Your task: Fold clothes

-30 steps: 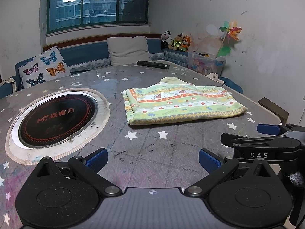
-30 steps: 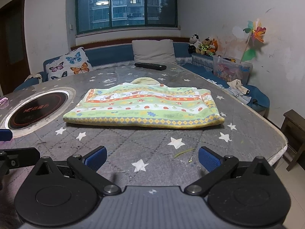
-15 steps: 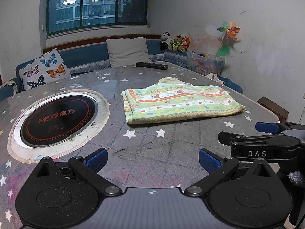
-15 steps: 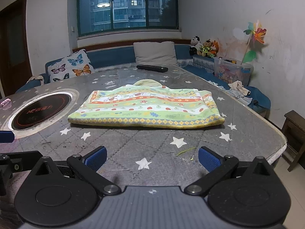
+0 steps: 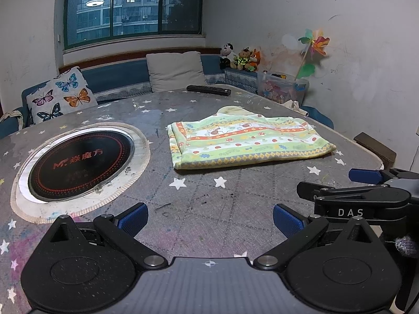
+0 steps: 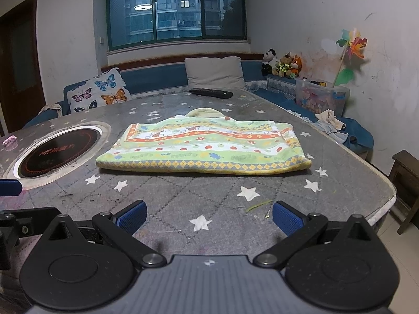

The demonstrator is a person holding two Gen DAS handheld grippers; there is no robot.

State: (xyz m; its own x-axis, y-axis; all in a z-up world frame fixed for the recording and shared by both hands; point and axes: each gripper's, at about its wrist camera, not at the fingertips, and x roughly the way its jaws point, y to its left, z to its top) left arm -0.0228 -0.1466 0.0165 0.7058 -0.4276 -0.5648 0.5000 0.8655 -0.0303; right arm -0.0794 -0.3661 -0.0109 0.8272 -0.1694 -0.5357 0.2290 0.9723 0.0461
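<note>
one folded garment (image 6: 204, 145) on table (image 6: 340, 183)

1. One folded garment (image 6: 204, 146), centre of frame.
2. One round cooktop (image 5: 78, 167), left.
3. One remote (image 6: 210, 93), far table edge.
4. Two cushions: butterfly (image 6: 98, 93), plain grey (image 6: 214, 72).
5. Three plush toys (image 6: 282, 65), upper right.
6. One pinwheel (image 6: 352, 45), one clear toy bin (image 6: 322, 99).

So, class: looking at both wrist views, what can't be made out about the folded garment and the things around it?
- Folded garment: underside and inner layers hidden by its own top layer, both views.
- Remote: buttons too small, both views.
- Toy box: contents blurred behind its plastic wall, right wrist view.
- Stool: cut off by the frame edge, right wrist view.
</note>
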